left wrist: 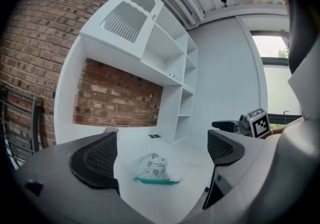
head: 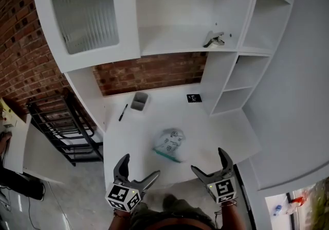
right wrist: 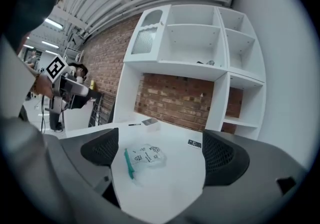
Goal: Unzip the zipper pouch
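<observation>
Jaws stand wide apart and empty on the left gripper and right gripper. Between and just beyond them, the zipper pouch lies on the white desk. It looks light, limp and slippery, so I would pinch the teal zipper strip, not the film.

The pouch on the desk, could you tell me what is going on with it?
Two hand-held grippers hover over the near edge of the white desk. The left gripper and the right gripper are both open and empty. The zipper pouch lies on the desk just ahead of them, untouched, its green zipper edge on the near side.
</observation>
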Demonstrator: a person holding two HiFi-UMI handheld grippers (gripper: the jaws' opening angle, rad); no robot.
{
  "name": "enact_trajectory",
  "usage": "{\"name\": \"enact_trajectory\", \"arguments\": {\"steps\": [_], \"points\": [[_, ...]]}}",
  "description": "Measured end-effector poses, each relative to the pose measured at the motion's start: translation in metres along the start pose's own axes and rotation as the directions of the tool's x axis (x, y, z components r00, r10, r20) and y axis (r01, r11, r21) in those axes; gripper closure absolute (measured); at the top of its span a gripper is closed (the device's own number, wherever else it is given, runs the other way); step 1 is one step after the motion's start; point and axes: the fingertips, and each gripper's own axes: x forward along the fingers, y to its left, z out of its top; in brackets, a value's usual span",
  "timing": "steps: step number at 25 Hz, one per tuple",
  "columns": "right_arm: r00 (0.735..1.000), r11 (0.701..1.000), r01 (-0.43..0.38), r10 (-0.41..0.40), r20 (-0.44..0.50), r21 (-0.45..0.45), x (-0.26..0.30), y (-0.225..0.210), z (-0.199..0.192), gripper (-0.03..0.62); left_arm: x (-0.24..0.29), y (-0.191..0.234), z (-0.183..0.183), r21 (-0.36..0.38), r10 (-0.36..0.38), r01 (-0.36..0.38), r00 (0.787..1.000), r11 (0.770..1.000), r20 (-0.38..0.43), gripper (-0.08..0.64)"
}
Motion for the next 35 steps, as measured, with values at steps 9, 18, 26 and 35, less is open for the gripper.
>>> {"name": "enact_trajectory", "arguments": {"steps": [9, 18, 26, 35], "points": [[0.974, 0.918, -0.222, 0.191, -0.126, -0.328, 0.055, 0.014, -0.045, 0.072, 0.008, 0.003, -0.006, -0.049, 0.113, -0.112, 0.993, 0.993, 0.024, -0.005], [0.886, 0.579, -0.457, 0.369, -0.282, -0.676, 0.106, 0.047, -0.089, 0.100, -0.003, 0.008, -0.022, -0.095, 0.218, -0.215, 0.976, 0.972, 0.015, -0.005], [0.818, 0.373, -0.550, 0.419, -0.393, -0.747, 0.135, 0.065, -0.128, 0.180, -0.012, 0.012, -0.033, -0.083, 0.252, -0.252, 0.968, 0.964, -0.006, -0.005], [0.712, 0.074, -0.635, 0.443, -0.545, -0.769, 0.158, 0.091, -0.164, 0.235, -0.017, 0.017, -0.038, -0.090, 0.268, -0.269, 0.963, 0.959, -0.022, -0.005]]}}
